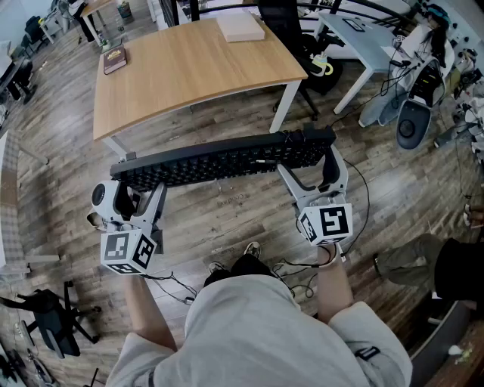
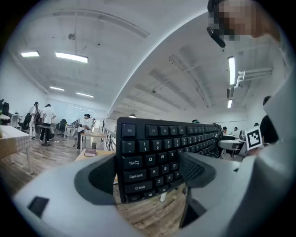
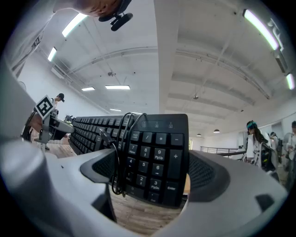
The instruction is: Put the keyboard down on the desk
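Note:
A long black keyboard [image 1: 227, 160] hangs level in the air above the wood floor, just in front of the wooden desk [image 1: 189, 68]. My left gripper [image 1: 140, 185] is shut on its left end, and the Esc and Tab keys [image 2: 157, 152] fill the space between the pads of the left gripper [image 2: 150, 173]. My right gripper [image 1: 311, 162] is shut on the number-pad end [image 3: 152, 152], with the right gripper [image 3: 155, 171] clamped across it. A black cable [image 3: 118, 152] is wound round the keyboard beside the number pad.
A dark book [image 1: 115, 58] lies on the desk's far left corner and a flat white box [image 1: 240, 27] on its far edge. A black chair [image 1: 291, 23] and a white table [image 1: 363, 38] stand at the right. Cables trail on the floor by my feet [image 1: 287, 268].

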`<action>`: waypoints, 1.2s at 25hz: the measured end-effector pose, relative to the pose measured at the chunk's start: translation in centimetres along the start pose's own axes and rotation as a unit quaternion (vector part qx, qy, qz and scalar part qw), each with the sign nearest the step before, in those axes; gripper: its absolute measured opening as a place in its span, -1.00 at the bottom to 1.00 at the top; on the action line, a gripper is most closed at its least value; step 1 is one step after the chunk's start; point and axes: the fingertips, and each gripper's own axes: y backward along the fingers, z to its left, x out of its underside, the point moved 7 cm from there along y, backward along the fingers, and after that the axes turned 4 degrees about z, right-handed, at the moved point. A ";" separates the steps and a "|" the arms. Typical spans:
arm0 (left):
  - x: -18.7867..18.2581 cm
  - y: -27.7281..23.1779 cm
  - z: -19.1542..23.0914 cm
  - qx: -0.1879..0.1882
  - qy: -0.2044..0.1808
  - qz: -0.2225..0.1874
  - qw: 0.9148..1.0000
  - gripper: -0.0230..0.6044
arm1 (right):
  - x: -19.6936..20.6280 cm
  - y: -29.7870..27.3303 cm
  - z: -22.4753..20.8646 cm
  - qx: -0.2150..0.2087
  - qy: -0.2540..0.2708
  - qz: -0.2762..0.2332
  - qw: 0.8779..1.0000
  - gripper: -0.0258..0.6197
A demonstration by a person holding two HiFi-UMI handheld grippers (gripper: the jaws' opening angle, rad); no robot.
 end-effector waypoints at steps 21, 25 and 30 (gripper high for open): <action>1.2 2.4 1.7 0.007 0.007 0.009 1.000 0.42 | -0.1 1.2 3.0 0.005 -0.001 0.012 1.000 0.57; 1.6 4.0 2.9 0.011 0.006 0.014 1.000 0.42 | -0.1 2.3 5.1 0.010 -0.003 0.015 1.000 0.56; 2.1 6.1 4.0 0.017 0.010 0.012 1.000 0.42 | -0.2 3.4 7.3 0.012 -0.003 0.017 1.000 0.57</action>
